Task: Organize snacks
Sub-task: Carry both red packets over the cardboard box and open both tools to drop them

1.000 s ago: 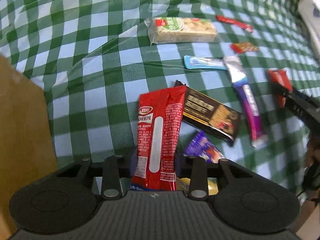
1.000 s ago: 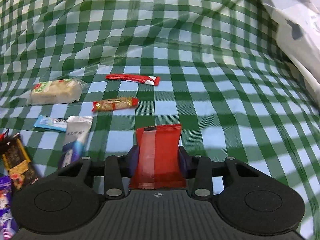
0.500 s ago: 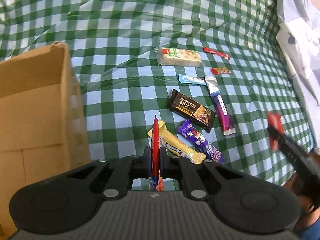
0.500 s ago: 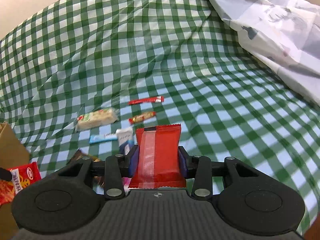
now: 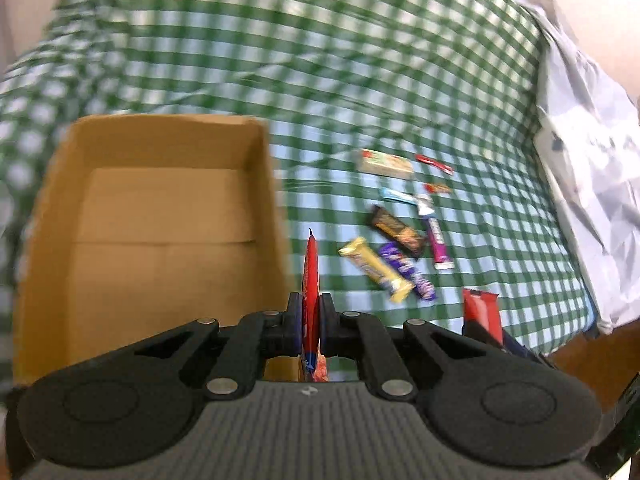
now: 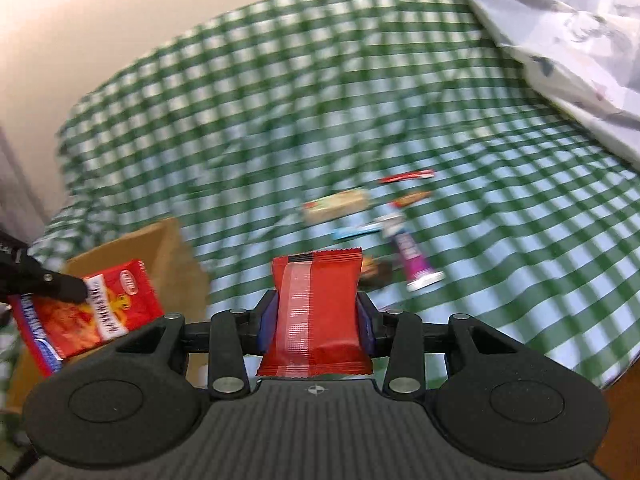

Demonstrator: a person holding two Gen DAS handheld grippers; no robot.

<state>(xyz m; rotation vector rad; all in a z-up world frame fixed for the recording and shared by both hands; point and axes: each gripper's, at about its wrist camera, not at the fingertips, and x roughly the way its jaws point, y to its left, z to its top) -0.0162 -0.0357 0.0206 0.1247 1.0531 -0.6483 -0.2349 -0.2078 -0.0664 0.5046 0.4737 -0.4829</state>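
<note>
Two grippers, both loaded. The left gripper (image 5: 310,330) is clamped on a flat red snack packet (image 5: 311,280), held edge-on just right of the open cardboard box (image 5: 160,208). The right gripper (image 6: 316,314) pinches a red wafer pack (image 6: 318,312) above the checked cloth (image 6: 500,240); seven snacks lie far right.

Flat red foil snack packet with printed text (image 5: 311,280) is held edge-on, upright, just right of the open brown cardboard box (image 5: 160,208), which stands at the left on the green check cloth. Plain red pillow-pack snack (image 6: 318,312) is held face-on, upright. Loose on the cloth, right of the box: yellow bar (image 5: 374,270), purple bar (image 5: 408,274), dark brown bar (image 5: 396,230), magenta tube-shaped pack (image 5: 438,240), pale cracker pack (image 5: 386,163) at the far end.
</note>
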